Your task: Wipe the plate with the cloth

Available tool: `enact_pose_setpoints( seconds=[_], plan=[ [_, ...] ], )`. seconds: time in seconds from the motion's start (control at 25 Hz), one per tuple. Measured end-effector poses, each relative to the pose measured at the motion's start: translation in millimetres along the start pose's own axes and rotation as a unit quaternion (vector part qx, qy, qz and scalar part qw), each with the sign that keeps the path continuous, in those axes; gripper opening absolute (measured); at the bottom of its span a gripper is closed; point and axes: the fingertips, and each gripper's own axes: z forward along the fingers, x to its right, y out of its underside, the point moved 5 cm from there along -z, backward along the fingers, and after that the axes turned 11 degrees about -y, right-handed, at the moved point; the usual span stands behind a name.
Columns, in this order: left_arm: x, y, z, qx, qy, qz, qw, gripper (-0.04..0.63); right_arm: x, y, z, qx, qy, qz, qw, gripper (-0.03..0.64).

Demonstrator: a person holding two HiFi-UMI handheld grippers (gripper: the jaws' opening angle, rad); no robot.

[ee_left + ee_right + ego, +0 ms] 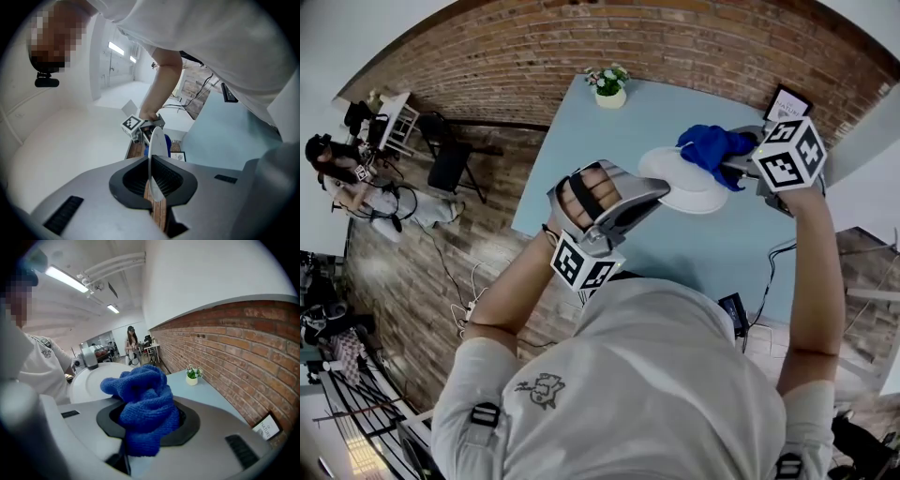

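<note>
Arms in a grey shirt reach out over a pale blue worktop (675, 262), each hand carrying a gripper topped with a black-and-white marker cube. Left gripper (649, 195), nearer the body, has its jaws drawn narrow on the rim of a white plate (686, 183), the thin edge pinched between the ribbed pads. The plate is held up off the worktop, its face turned toward the head camera. Right gripper (733, 167) comes in from the opposite side, jaws clamped on a bunched blue cloth (146, 411) that spills out in front of them. The cloth overlaps the right-hand part of the plate at its rim and upper face; whether it presses on the surface cannot be told. Beyond the two grippers, a small white pot of flowers (609, 86) stands at the far edge of the worktop, and a dark framed card (787, 101) sits at its far right corner. Both are close to a red brick wall (225, 343) that runs along the worktop's far side. Well off to the left, across a brick-patterned floor, a dark chair (450, 167) stands near a person (337, 178) beside a small white table.
</note>
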Motion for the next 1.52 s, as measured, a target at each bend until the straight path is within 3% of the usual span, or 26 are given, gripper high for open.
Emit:
enact_pose_setpoints(
  seconds=[0.12,0.24,0.36,0.56,0.8,1.04,1.28,1.52],
  plan=[
    [1.6,17.9,-2.4,-0.021,0.001,-0.003,0.9998,0.018,-23.7,-0.8,-6.6,0.016,-0.008,-0.014,1.0,0.127],
    [4.9,28.8,-2.5,-0.027,0.008,-0.008,0.9996,0.018,-59.1,-12.3,0.4,0.01,-0.015,-0.058,0.998,0.127],
    [9.9,27.6,3.0,-0.018,0.018,-0.008,0.9996,0.018,-81.4,-29.4,15.5,-0.007,-0.02,-0.102,0.995,0.127],
    [6.2,9.3,9.0,0.007,0.015,0.002,0.9999,0.017,-89.8,-50.4,21.5,0.005,-0.028,-0.122,0.992,0.127],
    [-5.4,-17.9,9.7,0.037,-0.001,0.02,0.9991,0.018,-64.9,-54.5,16.0,0.009,-0.004,-0.113,0.994,0.127],
    [2.4,6.8,9.3,-0.008,0.011,0.029,0.9995,0.018,-14.1,-18.7,0.6,-0.03,0.052,-0.067,0.996,0.127],
    [13.6,23.8,9.5,-0.022,0.029,0.019,0.9991,0.018,-50.8,-10.6,0.7,0.0,-0.007,-0.065,0.998,0.127],
    [12.6,-5.5,19.4,0.022,0.028,0.011,0.9993,0.017,-65.5,-32.7,13.0,0.021,-0.021,-0.092,0.995,0.127]
  ],
)
